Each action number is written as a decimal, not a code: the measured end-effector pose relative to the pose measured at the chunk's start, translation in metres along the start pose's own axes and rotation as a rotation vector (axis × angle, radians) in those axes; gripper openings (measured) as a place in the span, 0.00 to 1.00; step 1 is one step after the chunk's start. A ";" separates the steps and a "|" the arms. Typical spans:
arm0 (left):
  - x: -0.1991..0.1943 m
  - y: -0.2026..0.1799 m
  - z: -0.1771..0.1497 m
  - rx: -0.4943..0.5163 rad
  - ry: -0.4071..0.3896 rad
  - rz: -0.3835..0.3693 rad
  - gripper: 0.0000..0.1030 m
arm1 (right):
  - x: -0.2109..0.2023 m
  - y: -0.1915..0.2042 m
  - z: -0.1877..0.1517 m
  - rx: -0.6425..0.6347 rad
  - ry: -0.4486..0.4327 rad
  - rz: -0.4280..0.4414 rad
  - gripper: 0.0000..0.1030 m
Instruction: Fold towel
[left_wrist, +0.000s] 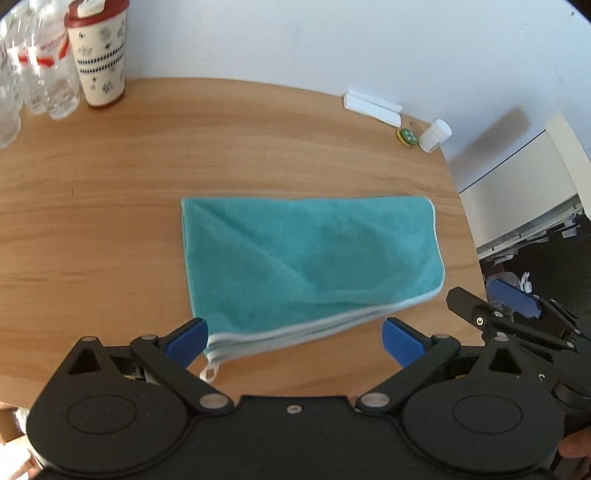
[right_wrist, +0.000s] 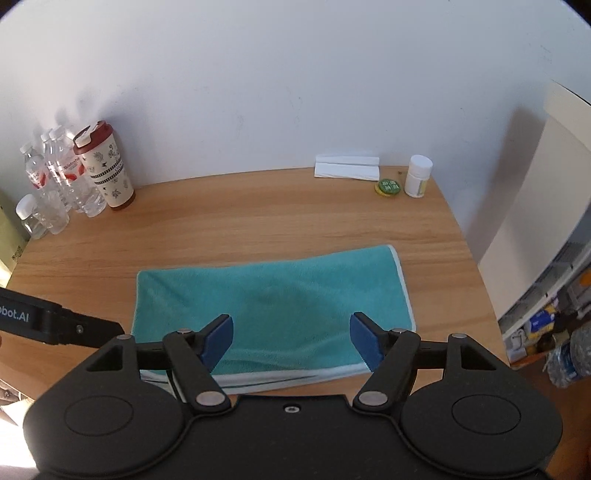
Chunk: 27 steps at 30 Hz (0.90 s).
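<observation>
My teal towel (left_wrist: 310, 258) lies folded on the wooden table (left_wrist: 110, 221), its stacked white-trimmed edges nearest me. My left gripper (left_wrist: 295, 339) hangs spread wide over that near edge, pinching nothing, its left blue pad beside the towel's near left corner with the hanging loop. My right gripper (right_wrist: 291, 341) is likewise spread above the towel's near edge, empty. Beyond the towel by the wall stand a patterned tumbler (right_wrist: 107, 170) and a white pill bottle (right_wrist: 417, 175)

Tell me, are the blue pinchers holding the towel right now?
No, nothing is held. The left gripper and right gripper are both open, just above the near edge of the teal towel, which lies folded on the table.
</observation>
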<state>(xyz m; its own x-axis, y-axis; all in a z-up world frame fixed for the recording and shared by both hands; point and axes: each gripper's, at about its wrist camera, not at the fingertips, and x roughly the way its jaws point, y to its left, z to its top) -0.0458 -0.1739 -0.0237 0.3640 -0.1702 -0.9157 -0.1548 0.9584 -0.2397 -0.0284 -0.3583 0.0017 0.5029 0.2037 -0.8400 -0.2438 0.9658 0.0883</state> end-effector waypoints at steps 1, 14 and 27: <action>-0.002 -0.002 -0.001 0.017 -0.008 0.017 0.99 | 0.000 0.002 -0.001 0.001 0.002 -0.004 0.72; -0.025 -0.017 -0.004 0.140 -0.062 0.123 0.99 | -0.003 0.009 -0.003 0.003 0.025 -0.022 0.73; -0.032 -0.019 0.001 0.141 -0.117 0.143 0.99 | -0.001 0.013 -0.001 -0.019 0.041 -0.037 0.72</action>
